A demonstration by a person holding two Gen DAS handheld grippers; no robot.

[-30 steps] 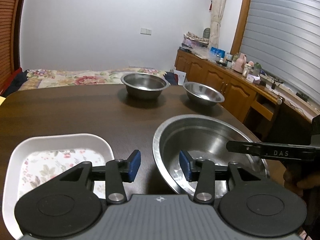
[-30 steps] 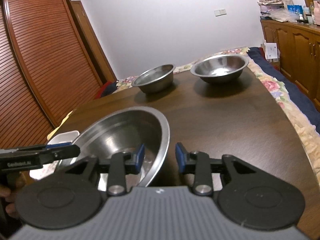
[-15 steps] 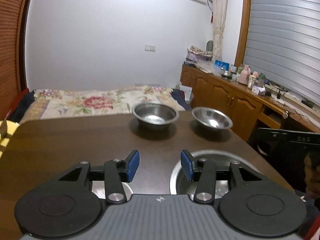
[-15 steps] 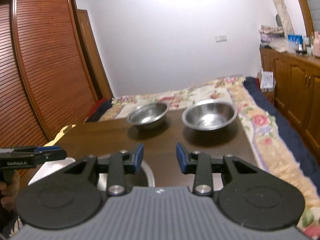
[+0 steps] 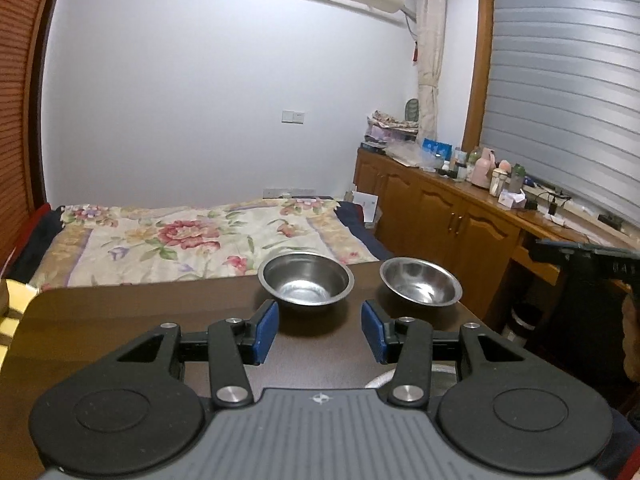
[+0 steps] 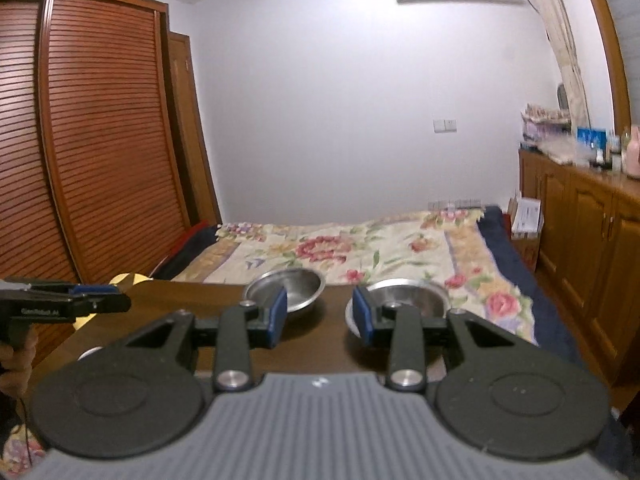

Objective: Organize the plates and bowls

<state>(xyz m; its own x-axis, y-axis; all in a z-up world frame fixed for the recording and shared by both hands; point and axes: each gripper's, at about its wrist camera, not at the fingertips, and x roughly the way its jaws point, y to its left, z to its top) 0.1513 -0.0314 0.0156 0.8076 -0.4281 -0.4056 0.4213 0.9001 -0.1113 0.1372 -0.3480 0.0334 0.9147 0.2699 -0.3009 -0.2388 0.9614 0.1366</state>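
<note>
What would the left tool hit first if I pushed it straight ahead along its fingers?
Probably the nearer steel bowl on the table: it sits centred just beyond the open left tool. Depth is unclear; the tool might pass above its rim.

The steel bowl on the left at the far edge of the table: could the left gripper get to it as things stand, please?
Probably yes. The left gripper is open and empty, the bowl sits straight ahead of it, and only bare table lies between; the second bowl stands apart.

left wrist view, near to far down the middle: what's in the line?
Left hand-held gripper → dark wooden table → steel bowl → floral bedspread → white wall.
</note>
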